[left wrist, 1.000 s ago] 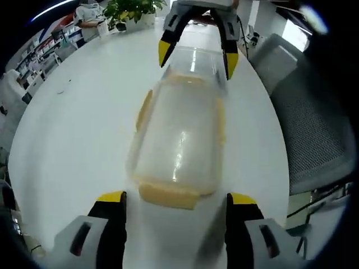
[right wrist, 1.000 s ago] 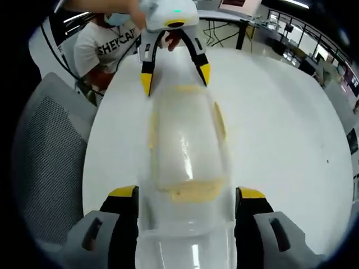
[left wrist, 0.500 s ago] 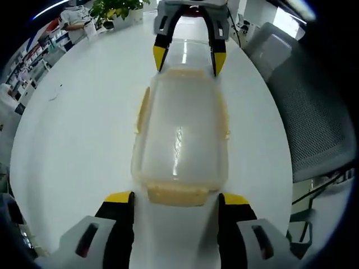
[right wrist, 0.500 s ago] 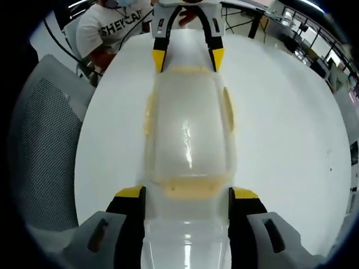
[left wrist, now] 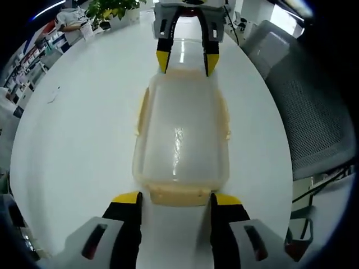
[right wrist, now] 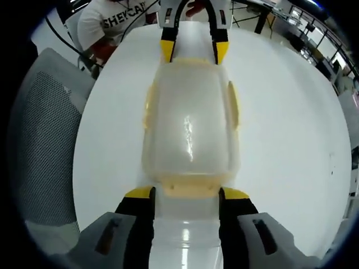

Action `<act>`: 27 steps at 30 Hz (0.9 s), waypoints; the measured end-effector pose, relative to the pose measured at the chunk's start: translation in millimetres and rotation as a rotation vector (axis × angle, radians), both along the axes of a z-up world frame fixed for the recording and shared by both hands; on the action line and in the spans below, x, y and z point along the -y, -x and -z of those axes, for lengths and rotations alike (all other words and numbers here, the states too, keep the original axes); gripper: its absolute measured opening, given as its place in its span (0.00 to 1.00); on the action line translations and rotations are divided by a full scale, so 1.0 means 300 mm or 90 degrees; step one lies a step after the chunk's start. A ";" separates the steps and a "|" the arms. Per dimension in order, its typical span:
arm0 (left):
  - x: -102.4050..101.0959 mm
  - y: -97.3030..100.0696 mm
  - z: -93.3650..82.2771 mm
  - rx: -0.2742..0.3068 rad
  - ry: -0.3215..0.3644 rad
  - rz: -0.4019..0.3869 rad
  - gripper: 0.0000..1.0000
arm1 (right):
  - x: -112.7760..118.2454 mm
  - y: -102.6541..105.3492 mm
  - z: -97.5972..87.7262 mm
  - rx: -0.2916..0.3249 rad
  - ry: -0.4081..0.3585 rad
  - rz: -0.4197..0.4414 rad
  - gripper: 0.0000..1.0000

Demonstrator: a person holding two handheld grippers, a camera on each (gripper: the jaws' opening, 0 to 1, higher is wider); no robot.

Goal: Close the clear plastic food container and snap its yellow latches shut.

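Two end latches are what I am working: my left tongs (left wrist: 175, 199) straddle the yellow latch (left wrist: 179, 194) at the lower middle of the left gripper view, and my right tongs (right wrist: 186, 195) straddle the opposite latch (right wrist: 189, 185) at the lower middle of the right gripper view. Both tongs stand spread, their yellow tips just beside each latch, pinching nothing that I can see. I judge the lid is already seated and the snapping step is in hand; the next move calls for pressing each end flap down against the wall until it catches, then the side latches (left wrist: 142, 109). The container (left wrist: 180, 131) is clear, cloudy plastic with rounded corners and a glare streak along its lid, lying lengthwise mid-frame on the white desk (left wrist: 78, 129). A grey mesh chair (left wrist: 311, 112) sits at right.
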State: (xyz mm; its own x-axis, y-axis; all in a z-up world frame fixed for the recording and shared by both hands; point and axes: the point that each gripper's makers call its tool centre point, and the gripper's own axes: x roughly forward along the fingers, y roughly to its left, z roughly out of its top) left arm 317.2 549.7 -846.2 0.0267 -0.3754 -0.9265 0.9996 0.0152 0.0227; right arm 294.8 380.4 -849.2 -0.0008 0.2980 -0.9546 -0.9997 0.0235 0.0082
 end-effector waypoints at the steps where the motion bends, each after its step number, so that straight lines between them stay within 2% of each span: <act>1: 0.000 0.001 -0.001 0.000 -0.002 0.002 0.42 | 0.001 -0.002 0.000 0.000 0.001 -0.001 0.39; 7: 0.006 -0.001 -0.001 -0.002 0.001 0.003 0.35 | -0.002 -0.004 -0.001 -0.001 0.014 0.000 0.38; 13: 0.013 0.010 -0.001 0.000 -0.018 0.008 0.35 | -0.005 -0.006 0.003 0.006 0.046 -0.008 0.38; 20: 0.026 0.016 -0.003 -0.001 0.003 0.028 0.35 | -0.007 -0.007 0.009 0.003 0.111 -0.008 0.39; 27: 0.027 0.017 -0.001 -0.004 0.004 0.016 0.37 | 0.002 -0.006 0.008 0.003 0.124 0.000 0.39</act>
